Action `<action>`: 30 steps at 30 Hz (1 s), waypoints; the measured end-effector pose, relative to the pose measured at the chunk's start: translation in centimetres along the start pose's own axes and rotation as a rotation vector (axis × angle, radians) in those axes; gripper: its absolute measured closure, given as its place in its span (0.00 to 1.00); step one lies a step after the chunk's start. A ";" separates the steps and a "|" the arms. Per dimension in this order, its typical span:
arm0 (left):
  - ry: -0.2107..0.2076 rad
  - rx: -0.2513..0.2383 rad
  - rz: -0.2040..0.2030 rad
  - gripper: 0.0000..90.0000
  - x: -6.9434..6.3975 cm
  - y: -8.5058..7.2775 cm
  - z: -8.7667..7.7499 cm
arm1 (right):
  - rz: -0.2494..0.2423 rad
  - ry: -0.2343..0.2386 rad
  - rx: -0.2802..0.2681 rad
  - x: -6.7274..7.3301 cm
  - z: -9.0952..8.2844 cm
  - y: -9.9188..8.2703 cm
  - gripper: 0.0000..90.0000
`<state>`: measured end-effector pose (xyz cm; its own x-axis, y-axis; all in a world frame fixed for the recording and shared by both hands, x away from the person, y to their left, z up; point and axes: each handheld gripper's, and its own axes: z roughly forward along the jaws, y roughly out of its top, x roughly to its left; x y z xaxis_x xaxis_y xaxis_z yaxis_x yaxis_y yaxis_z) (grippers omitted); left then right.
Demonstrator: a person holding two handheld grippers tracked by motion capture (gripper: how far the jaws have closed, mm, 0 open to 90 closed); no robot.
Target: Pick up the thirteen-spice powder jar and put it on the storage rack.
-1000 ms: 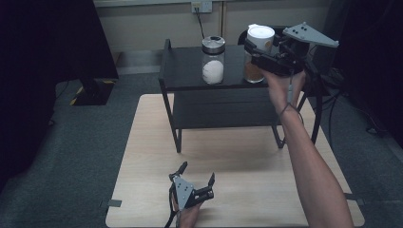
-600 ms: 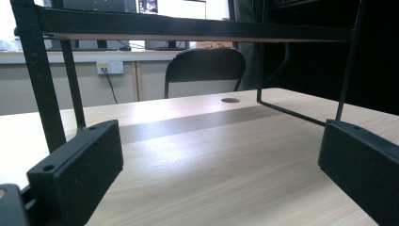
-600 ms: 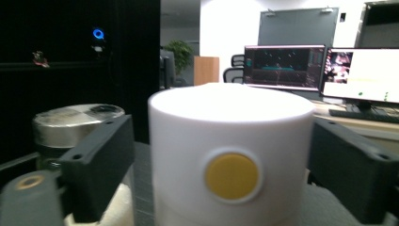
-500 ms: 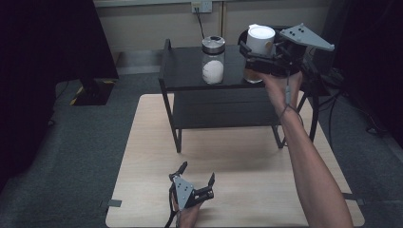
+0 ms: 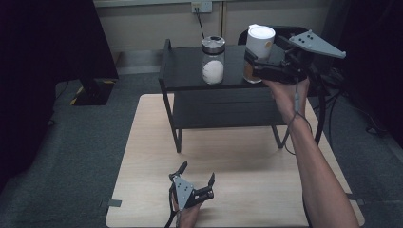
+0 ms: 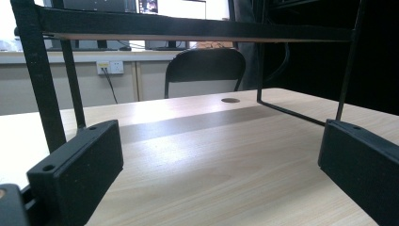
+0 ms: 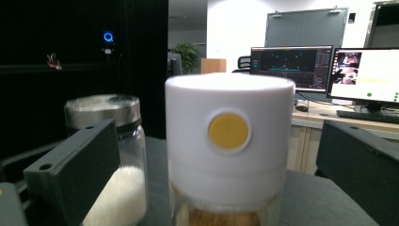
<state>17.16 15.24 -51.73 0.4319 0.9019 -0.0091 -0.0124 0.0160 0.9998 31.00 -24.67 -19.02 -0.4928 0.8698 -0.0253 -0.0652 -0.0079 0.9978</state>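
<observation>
— Two jars on the black shelf?
— Yes, from above: my right gripper at one o'clock, jaws just sprung wide, flanks the white-lidded jar; the glass jar stands at its nine o'clock.
— Left?
— My left gripper rests agape, empty, on the table at six.
— Right gripper view?
— White-lidded jar between my jaws, untouched.

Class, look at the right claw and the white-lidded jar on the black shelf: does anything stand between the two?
Nothing visible does. The right claw is open, its jaws on either side of the white-lidded jar with gaps showing. The glass jar of white powder stands beside it on the black shelf, off the line of approach.
</observation>
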 end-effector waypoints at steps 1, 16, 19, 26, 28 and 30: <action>0.000 0.001 0.001 0.00 0.0 0.0 0.0 | -0.009 0.001 0.002 0.1 -0.2 -0.1 0.00; 0.003 0.002 0.002 0.00 0.0 0.0 0.0 | 0.005 0.023 -0.019 -0.4 -2.8 -1.8 0.00; 0.003 0.002 0.002 0.00 0.0 0.0 0.0 | 0.004 0.030 -0.028 -0.4 -3.2 -2.1 0.00; 0.003 0.002 0.002 0.00 0.0 0.0 0.0 | 0.006 0.044 -0.042 -0.3 -4.1 -3.1 0.00; 0.003 0.002 0.002 0.00 0.0 0.0 0.0 | 0.008 0.049 -0.046 -0.4 -4.4 -3.5 0.00; 0.003 0.002 0.001 0.00 0.0 0.0 0.0 | 0.007 0.050 -0.053 -0.3 -4.7 -3.8 0.00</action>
<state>17.13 15.21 -51.70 0.4294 0.9031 -0.0077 -0.0113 0.0139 0.9998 27.34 -27.25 -23.12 -0.5361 0.8439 -0.0226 -0.1064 -0.0410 0.9935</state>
